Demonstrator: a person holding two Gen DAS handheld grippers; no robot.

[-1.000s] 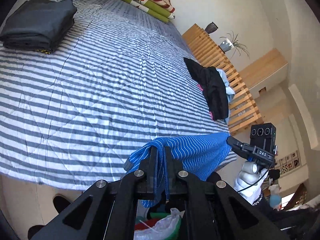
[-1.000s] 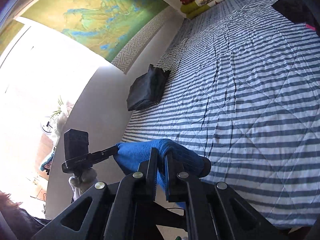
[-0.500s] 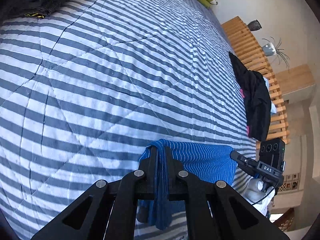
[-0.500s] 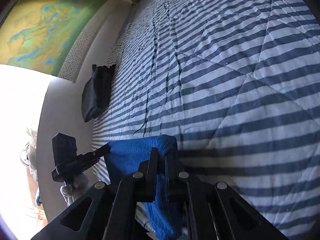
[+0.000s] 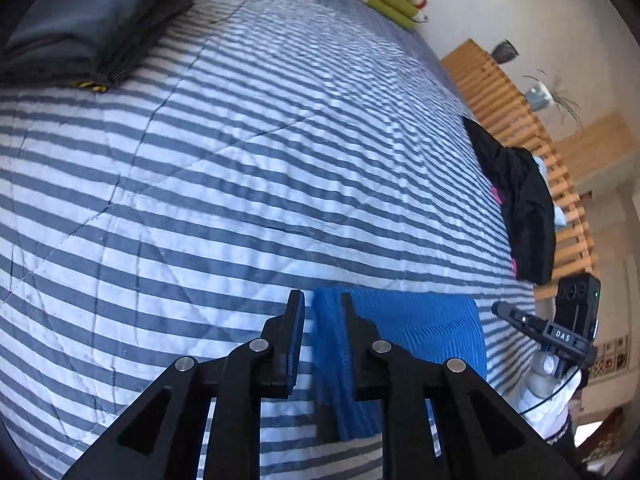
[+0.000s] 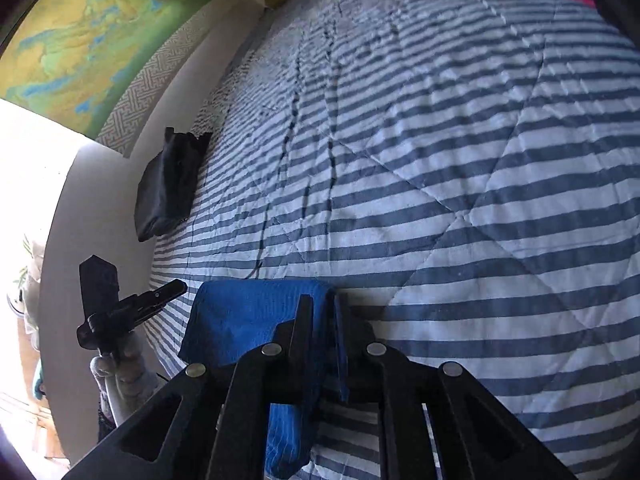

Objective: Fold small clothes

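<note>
While a blue ribbed garment lies spread on the near edge of a grey-and-white striped quilt, the left gripper sits with its jaws apart around the cloth's left corner, and the right gripper has its jaws parted too, the right corner between them. Farther up the quilt from the garment rest a folded dark stack and a black garment.
</note>
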